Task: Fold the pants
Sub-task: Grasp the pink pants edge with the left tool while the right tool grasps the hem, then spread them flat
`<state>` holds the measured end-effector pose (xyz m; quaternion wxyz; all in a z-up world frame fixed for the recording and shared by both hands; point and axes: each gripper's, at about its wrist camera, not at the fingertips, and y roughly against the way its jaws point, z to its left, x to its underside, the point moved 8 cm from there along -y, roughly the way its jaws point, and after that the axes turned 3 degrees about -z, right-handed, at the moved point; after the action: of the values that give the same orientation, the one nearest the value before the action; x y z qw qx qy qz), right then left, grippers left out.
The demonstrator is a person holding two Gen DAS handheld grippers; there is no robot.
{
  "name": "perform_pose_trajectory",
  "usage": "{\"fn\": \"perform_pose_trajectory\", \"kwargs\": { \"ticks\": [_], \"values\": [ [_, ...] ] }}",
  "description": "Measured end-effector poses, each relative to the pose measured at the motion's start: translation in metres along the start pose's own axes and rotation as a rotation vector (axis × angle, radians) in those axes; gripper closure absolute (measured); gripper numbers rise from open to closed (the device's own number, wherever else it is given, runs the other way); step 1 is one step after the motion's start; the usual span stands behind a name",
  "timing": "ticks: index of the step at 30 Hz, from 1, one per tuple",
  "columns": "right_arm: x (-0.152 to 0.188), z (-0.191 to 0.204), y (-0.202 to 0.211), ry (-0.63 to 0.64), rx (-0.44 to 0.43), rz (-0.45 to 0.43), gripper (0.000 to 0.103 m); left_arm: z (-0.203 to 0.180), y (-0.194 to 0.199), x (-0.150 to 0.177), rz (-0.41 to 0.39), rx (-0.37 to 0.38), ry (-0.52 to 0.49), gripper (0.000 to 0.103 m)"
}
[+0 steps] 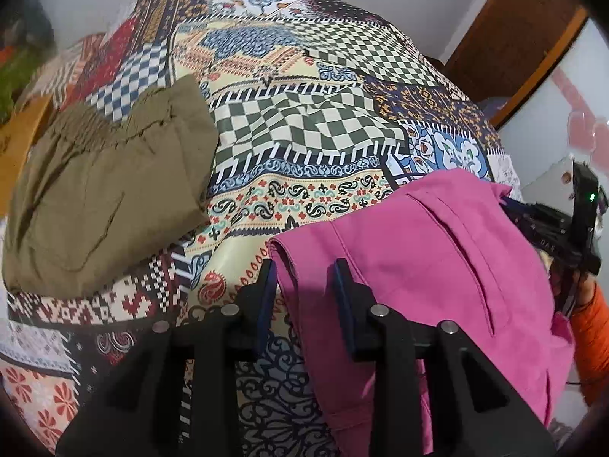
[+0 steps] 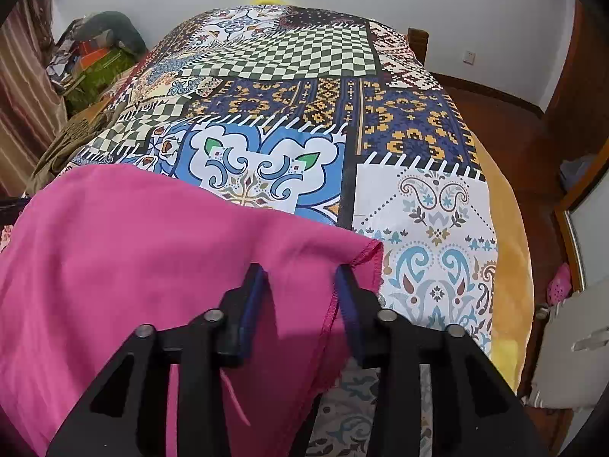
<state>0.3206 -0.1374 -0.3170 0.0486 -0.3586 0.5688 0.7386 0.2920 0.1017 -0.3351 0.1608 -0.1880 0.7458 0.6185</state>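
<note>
Pink pants [image 1: 418, 247] hang across the near edge of a bed with a patchwork cover [image 1: 304, 122]. In the left wrist view my left gripper [image 1: 302, 266] is shut on their folded left edge, and cloth hangs below the fingers. At far right the other gripper's body [image 1: 563, 228] shows beside an orange sleeve [image 1: 593, 335]. In the right wrist view my right gripper [image 2: 300, 270] is shut on the stitched hem corner of the pink pants [image 2: 133, 247], above the bed cover [image 2: 418, 133].
Folded olive pants [image 1: 99, 190] lie on the bed's left side, also seen as the olive pants [image 2: 72, 133]. A yellow blanket [image 2: 510, 247] edges the bed on the right, then wooden floor [image 2: 514, 122]. Clutter [image 2: 95, 49] and a striped curtain [image 2: 23, 95] stand left.
</note>
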Motion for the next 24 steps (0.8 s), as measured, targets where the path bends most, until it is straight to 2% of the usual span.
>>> {"fn": "perform_pose_trajectory", "kwargs": {
  "ticks": [1,2,3,5,9,16,20,24],
  "values": [
    [0.000,0.001,0.000,-0.002,-0.009,-0.001,0.083,-0.003,0.001,0.000,-0.008,-0.016,-0.023,0.082],
    [0.000,0.001,-0.001,-0.006,-0.022,-0.002,0.088,-0.005,0.001,-0.001,-0.014,-0.022,-0.037,0.094],
    [-0.001,0.002,-0.001,-0.007,-0.028,-0.003,0.089,-0.009,0.001,-0.001,-0.014,-0.017,-0.049,0.097],
    [-0.002,0.006,0.000,0.005,-0.019,-0.017,0.093,-0.011,0.003,-0.002,-0.030,-0.036,-0.070,0.099],
    [-0.009,0.011,0.009,0.063,0.027,-0.071,0.095,-0.016,0.014,-0.007,-0.087,-0.075,-0.118,0.100],
    [-0.037,-0.003,0.032,0.003,0.048,-0.187,0.096,-0.010,0.040,-0.024,-0.186,-0.086,-0.087,0.101],
    [-0.046,-0.008,0.034,-0.005,0.068,-0.213,0.096,-0.007,0.038,-0.029,-0.193,-0.101,-0.088,0.101],
    [-0.048,-0.013,0.023,-0.006,0.089,-0.193,0.096,-0.001,0.029,-0.030,-0.176,-0.104,-0.061,0.100]
  ]
}}
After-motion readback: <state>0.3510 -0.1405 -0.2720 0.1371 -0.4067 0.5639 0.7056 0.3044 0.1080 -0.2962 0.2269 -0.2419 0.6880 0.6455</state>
